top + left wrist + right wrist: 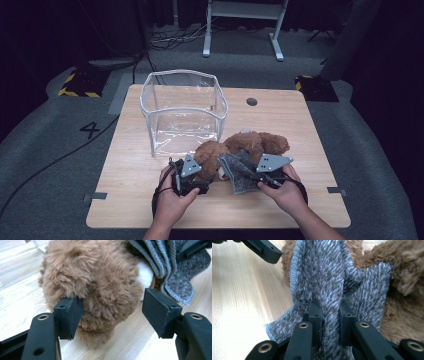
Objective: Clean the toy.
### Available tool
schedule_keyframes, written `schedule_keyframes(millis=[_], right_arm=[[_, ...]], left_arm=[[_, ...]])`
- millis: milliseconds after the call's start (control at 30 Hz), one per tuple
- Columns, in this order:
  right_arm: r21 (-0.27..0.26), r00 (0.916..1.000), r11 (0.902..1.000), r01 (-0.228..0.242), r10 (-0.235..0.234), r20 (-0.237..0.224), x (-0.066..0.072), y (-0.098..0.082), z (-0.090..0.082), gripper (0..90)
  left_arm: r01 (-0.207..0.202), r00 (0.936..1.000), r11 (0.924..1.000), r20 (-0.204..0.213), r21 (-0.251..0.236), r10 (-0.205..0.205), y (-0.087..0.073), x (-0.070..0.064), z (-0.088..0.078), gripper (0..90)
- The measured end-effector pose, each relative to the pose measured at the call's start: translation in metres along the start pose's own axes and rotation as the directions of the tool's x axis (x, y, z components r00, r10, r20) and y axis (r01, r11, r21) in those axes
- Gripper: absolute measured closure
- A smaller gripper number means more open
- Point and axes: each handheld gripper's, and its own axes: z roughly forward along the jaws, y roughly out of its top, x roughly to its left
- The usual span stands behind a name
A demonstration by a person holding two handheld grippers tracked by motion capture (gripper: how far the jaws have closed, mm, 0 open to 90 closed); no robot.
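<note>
On the wooden surface (130, 165), the left gripper (112, 312) gapes around a brown teddy bear (92, 282) while the right gripper (330, 315) pinches its grey knitted garment (329, 272).

Probably a recording lab: dark curtains, floor cables (55, 162), hazard-taped stand bases (79, 84), numbered grey carpet (360, 150).

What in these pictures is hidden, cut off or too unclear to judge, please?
- Brown plush toy: in the high view the grey knit cloth and both grippers cover its near side, so its face and pose are hidden.
- Grey knit cloth: in the right gripper view its lower part is cut off by the bottom edge behind the right gripper.
- Clear bag: its transparent walls blur together in the high view, so what lies inside is unclear.
</note>
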Motion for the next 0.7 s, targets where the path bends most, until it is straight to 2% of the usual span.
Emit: schedule_keyframes(millis=[133, 233, 333, 500, 567, 600, 700], right_arm=[[0.002, 1.0, 1.0, -0.002, 0.002, -0.002, -0.002, 0.0, 0.0, 76.5], [-0.004, 1.0, 1.0, -0.006, 0.006, 0.001, -0.003, -0.001, -0.002, 76.5], [-0.015, 1.0, 0.9999, -0.003, 0.003, 0.006, -0.003, 0.0, -0.006, 76.5], [-0.065, 0.9983, 0.9962, 0.057, -0.057, 0.007, 0.001, 0.015, -0.008, 76.5], [-0.087, 0.9978, 0.9941, 0.066, -0.066, 0.002, 0.002, 0.022, -0.006, 76.5], [-0.092, 0.9977, 0.9935, 0.068, -0.068, -0.001, 0.002, 0.024, -0.005, 76.4], [-0.084, 0.9975, 0.994, 0.07, -0.07, -0.003, -0.001, 0.027, 0.002, 76.4]], left_arm=[[0.014, 0.9985, 0.9999, -0.054, -0.004, -0.014, 0.002, 0.003, -0.009, 30.6], [0.018, 0.9941, 0.9995, -0.106, -0.027, -0.021, 0.005, 0.008, -0.013, 26.4], [0.021, 0.9957, 0.999, -0.089, -0.039, -0.025, 0.011, 0.013, -0.006, 22.8], [0.0, 0.9984, 0.9999, -0.056, 0.011, 0.0, 0.017, 0.009, 0.015, 21.0], [-0.004, 0.9997, 0.9998, -0.026, 0.02, 0.004, 0.016, 0.008, 0.017, 21.1], [-0.001, 0.9996, 0.9996, -0.028, 0.029, 0.002, 0.016, 0.007, 0.017, 24.0], [-0.018, 0.9988, 0.998, -0.045, 0.06, 0.021, 0.015, 0.006, 0.015, 45.6]])
